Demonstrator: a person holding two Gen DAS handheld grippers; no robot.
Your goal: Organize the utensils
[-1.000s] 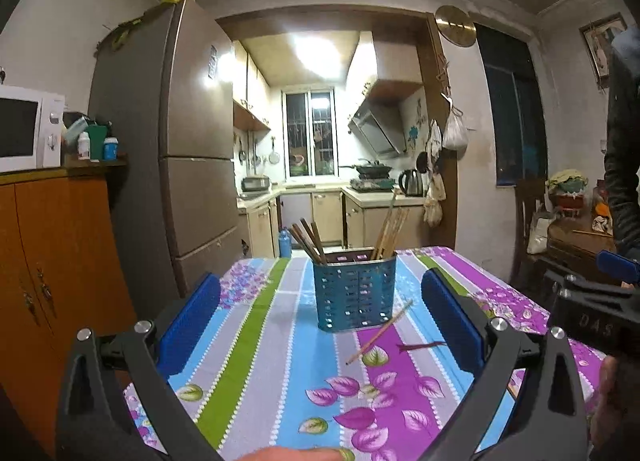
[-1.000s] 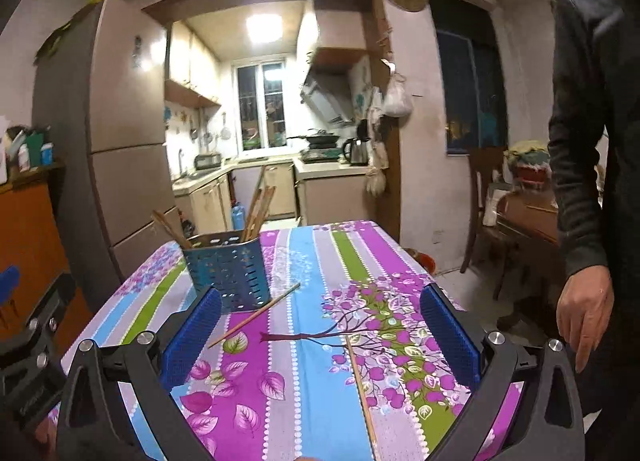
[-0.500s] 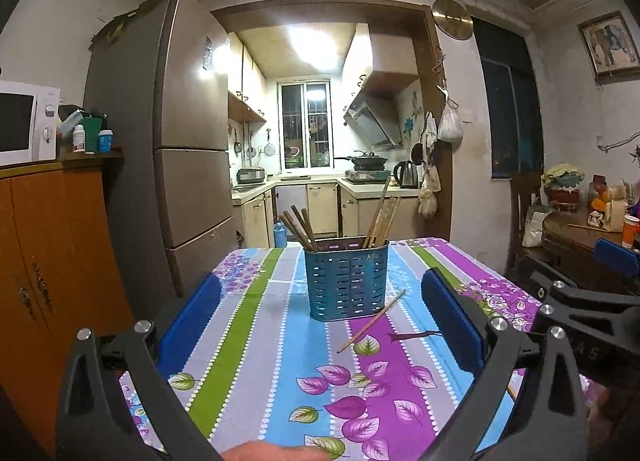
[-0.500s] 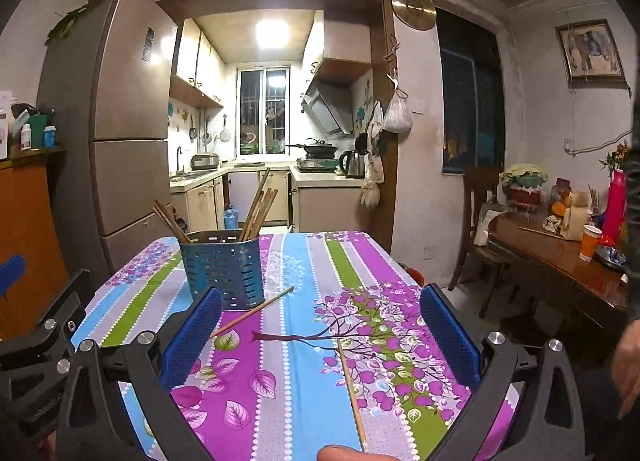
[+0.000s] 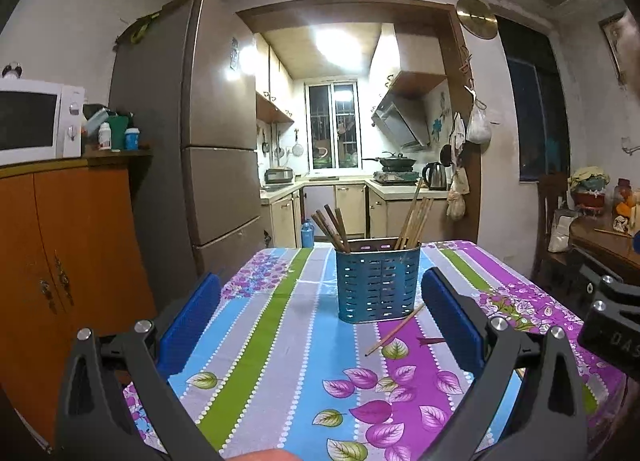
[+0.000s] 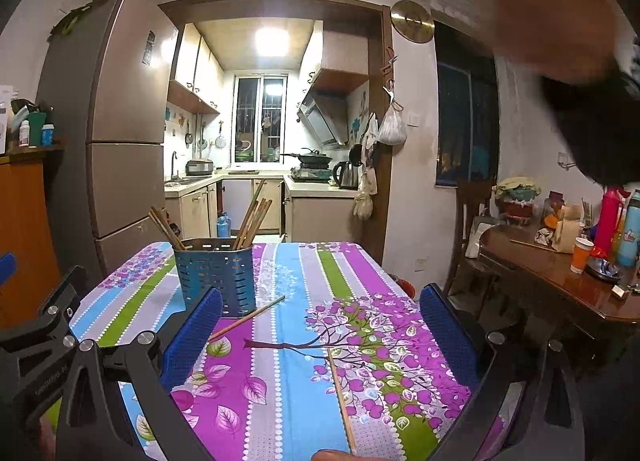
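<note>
A blue perforated utensil holder (image 5: 377,284) (image 6: 218,278) stands on the striped floral tablecloth (image 5: 280,341) (image 6: 296,377), holding several wooden chopsticks in two bunches. One loose chopstick (image 5: 394,330) (image 6: 247,318) lies just in front of the holder, at its right. A second loose chopstick (image 6: 341,398) lies nearer, between the right gripper's fingers. My left gripper (image 5: 320,325) is open above the near table edge, empty. My right gripper (image 6: 320,329) is open too, empty, to the right of the left one.
An orange cabinet (image 5: 64,253) with a microwave (image 5: 36,121) stands left, a tall fridge (image 5: 208,141) behind it. A dark wooden side table (image 6: 560,281) with cups and bottles sits right. A person's blurred hand and dark sleeve (image 6: 560,21) cross the upper right.
Both views have risen and levelled, so the holder sits lower and closer in the frame. A person's hand at the right dropped out, and a blurred hand now covers the right view's top corner.
</note>
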